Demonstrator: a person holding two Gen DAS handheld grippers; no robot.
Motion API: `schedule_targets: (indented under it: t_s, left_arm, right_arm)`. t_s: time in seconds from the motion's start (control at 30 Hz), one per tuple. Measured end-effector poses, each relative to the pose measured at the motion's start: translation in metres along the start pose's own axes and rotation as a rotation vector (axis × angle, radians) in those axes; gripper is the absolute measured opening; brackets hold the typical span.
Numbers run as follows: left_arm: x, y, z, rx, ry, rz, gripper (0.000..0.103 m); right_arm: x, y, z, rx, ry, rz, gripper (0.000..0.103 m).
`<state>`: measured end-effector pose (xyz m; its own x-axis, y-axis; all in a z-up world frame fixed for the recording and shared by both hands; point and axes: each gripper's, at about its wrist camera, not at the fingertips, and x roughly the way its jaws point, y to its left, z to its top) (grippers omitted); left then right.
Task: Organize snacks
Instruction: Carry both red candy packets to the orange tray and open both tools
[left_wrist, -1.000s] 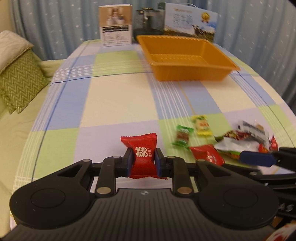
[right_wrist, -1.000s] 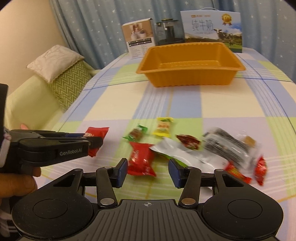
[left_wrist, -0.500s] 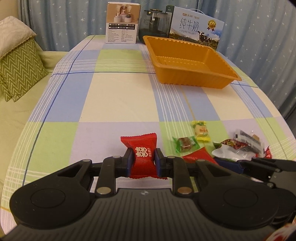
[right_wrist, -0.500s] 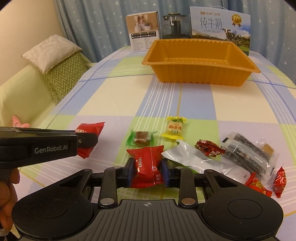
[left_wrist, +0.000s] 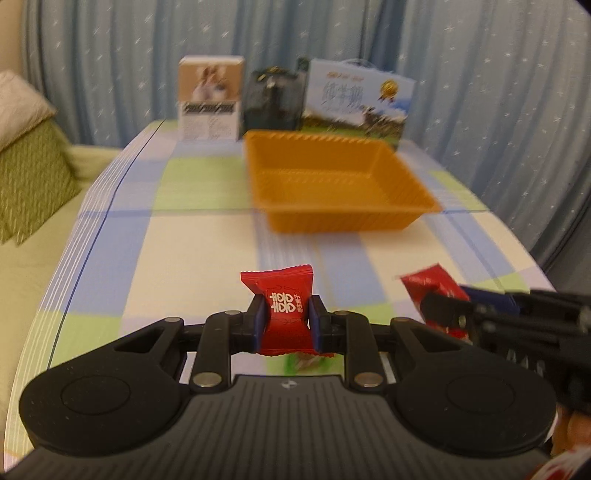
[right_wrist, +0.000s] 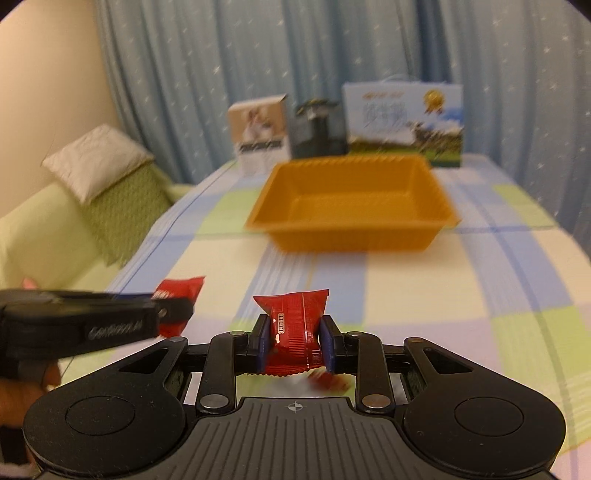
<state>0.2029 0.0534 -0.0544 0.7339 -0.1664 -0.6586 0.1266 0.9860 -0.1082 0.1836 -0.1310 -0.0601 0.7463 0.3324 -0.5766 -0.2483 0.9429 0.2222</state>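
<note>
Boxes (right_wrist: 258, 133) stand behind the orange tray (right_wrist: 351, 206); before it, our left fingers (left_wrist: 286, 325) and right fingers (right_wrist: 295, 345) each pinch a red candy (left_wrist: 284, 310).

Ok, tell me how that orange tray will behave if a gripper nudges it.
The orange tray looks like thin ribbed plastic and holds nothing, so it is probably light and would likely slide on the checked tablecloth. Its wide flat base makes tipping unlikely. The thin rim may flex if pinched.
</note>
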Motion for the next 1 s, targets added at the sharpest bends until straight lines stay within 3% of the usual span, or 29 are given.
schedule_targets:
  t_s: [0.17,0.37,0.67,0.97,1.0]
  left_arm:
    - [0.013,-0.025,0.039,0.051,-0.068,-0.034,0.022]
    - [0.05,-0.034,0.074,0.061,-0.119,-0.039,0.022]
    - [0.114,-0.03,0.103,0.052,-0.097,-0.019,0.022]
    - [0.152,-0.023,0.117,0.034,-0.077,-0.044,0.022]
    - [0.155,-0.022,0.117,0.037,-0.076,-0.042,0.031]
  right_arm:
    - [0.008,-0.029,0.043,0.001,-0.069,-0.029,0.029]
    - [0.047,-0.059,0.08,0.025,-0.109,-0.062,0.029]
    - [0.117,-0.102,0.099,0.095,-0.094,-0.114,0.029]
    - [0.149,-0.107,0.101,0.108,-0.08,-0.105,0.029]
    - [0.152,-0.107,0.101,0.111,-0.077,-0.102,0.029]
